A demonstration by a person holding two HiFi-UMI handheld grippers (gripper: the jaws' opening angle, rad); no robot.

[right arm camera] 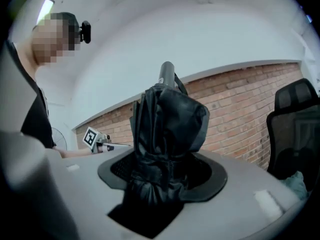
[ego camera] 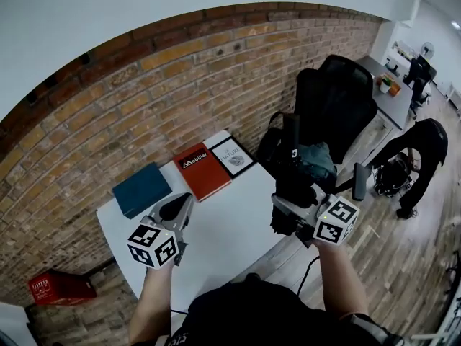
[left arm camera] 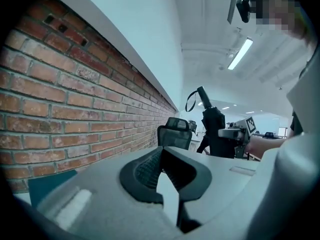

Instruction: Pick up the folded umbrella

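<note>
Head view, from the left: the left gripper (ego camera: 175,209) hovers over the white counter (ego camera: 230,229), fingers together with nothing between them; a teal book (ego camera: 142,189) and a red book (ego camera: 204,170) lie by the brick wall; the right gripper (ego camera: 292,209) has its fingers clamped on the folded umbrella (ego camera: 295,171), held upright, handle up, at the counter's right edge.

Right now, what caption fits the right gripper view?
Right gripper holds the folded black umbrella upright before a brick wall.
</note>
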